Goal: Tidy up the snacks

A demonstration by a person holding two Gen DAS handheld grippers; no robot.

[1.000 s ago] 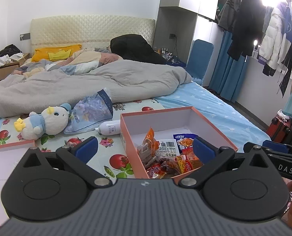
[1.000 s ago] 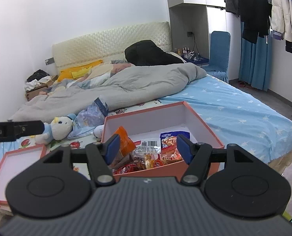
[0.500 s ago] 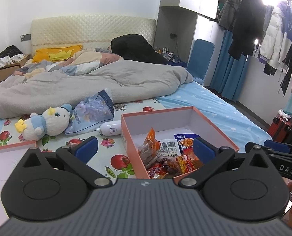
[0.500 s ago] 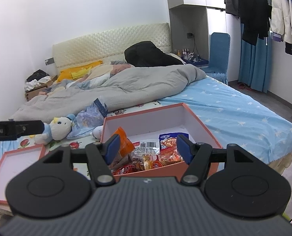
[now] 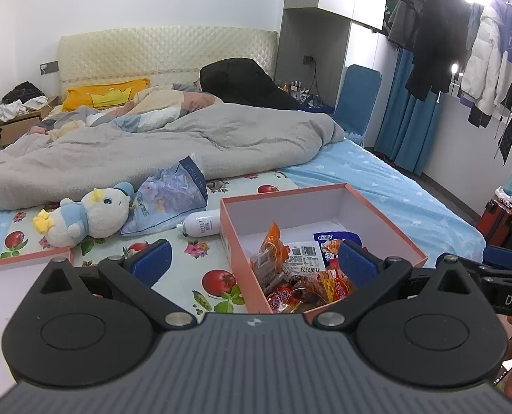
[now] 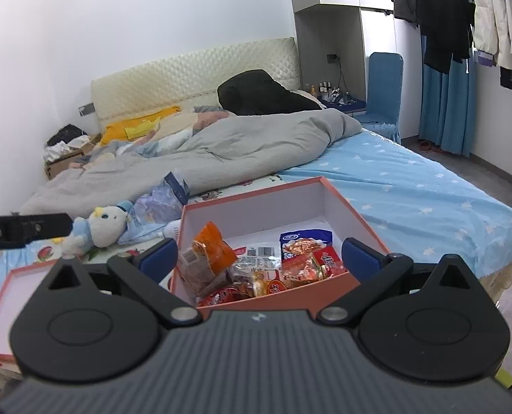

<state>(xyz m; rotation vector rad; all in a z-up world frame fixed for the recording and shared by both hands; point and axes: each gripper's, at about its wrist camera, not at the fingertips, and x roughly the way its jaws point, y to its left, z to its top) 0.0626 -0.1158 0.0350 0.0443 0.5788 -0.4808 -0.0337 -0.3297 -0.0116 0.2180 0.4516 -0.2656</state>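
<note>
- Left claw point(image 5: 252, 262): spread wide, nothing between the blue pads; it hangs above the near edge of the bed.
- Right claw point(image 6: 261, 257): jaws opening, now very wide. The near end of the box sits in the gap between the pads in its own view; neither pad presses on anything.
- Box point(image 5: 376, 217): pink-orange outside, white inside, lid off. It rests on the bed point(image 5: 394, 186) at the near edge, at about 1 o'clock from the left claw and 12 o'clock from the right claw.
- Snacks point(image 6: 256, 272): a loose heap of small packets in the near end of the box. An orange packet point(image 6: 211, 245) stands tilted at the left of the heap; a blue-topped packet point(image 6: 304, 238) lies at the right. The far end of the box is bare.
- Lid point(image 6: 11, 293): lies open side up on the bed at 9 o'clock from the box, apart from it.
- Plush duck point(image 5: 90, 217), tissue pack point(image 5: 173, 196) and white bottle point(image 5: 202, 226): grouped on the fruit-print sheet at 10 to 11 o'clock from the box; the bottle lies just beside its left wall.
- Grey duvet point(image 5: 173, 145): bunched across the far half of the bed.
</note>
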